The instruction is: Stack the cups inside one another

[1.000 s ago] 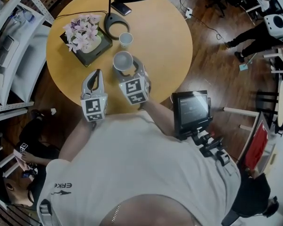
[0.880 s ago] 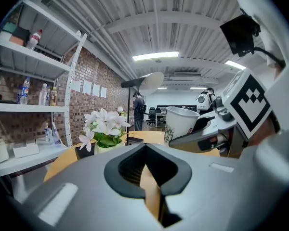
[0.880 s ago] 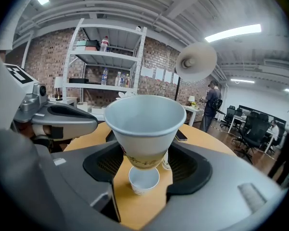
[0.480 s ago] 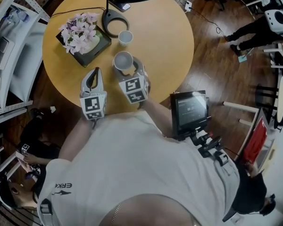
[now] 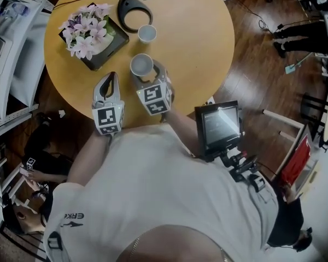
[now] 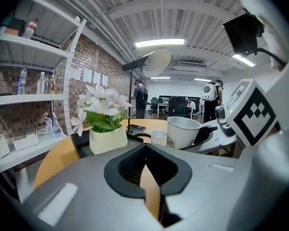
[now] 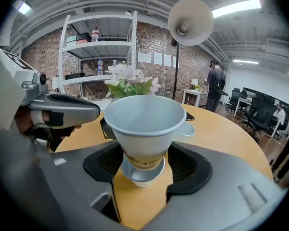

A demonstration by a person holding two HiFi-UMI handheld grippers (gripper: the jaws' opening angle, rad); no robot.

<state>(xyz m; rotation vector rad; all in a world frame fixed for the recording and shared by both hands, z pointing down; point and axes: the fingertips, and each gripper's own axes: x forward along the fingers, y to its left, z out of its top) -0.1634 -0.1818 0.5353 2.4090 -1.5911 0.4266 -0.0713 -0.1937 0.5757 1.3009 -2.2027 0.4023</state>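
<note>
Head view: the right hand-held gripper (image 5: pixel 147 72) was clamped on a white paper cup (image 5: pixel 141 65), one jaw on each side of the cup's lower wall, with the cup upright and its mouth open upward. This cup sat over the near-middle part of the round wooden worktop (image 5: pixel 199 48); whether its base touched the wood could not be told. The left hand-held gripper (image 5: pixel 107 79) was just to the left of the right one, near the worktop's near edge, with its jaws together and nothing between them. A second, smaller-looking cup (image 5: pixel 147 33) stood upright on the worktop, farther away than the held cup and apart from it, just beside the ring-shaped lamp base (image 5: pixel 132 15). A dark box of pale flowers (image 5: pixel 87 29) sat on the far left.
</note>
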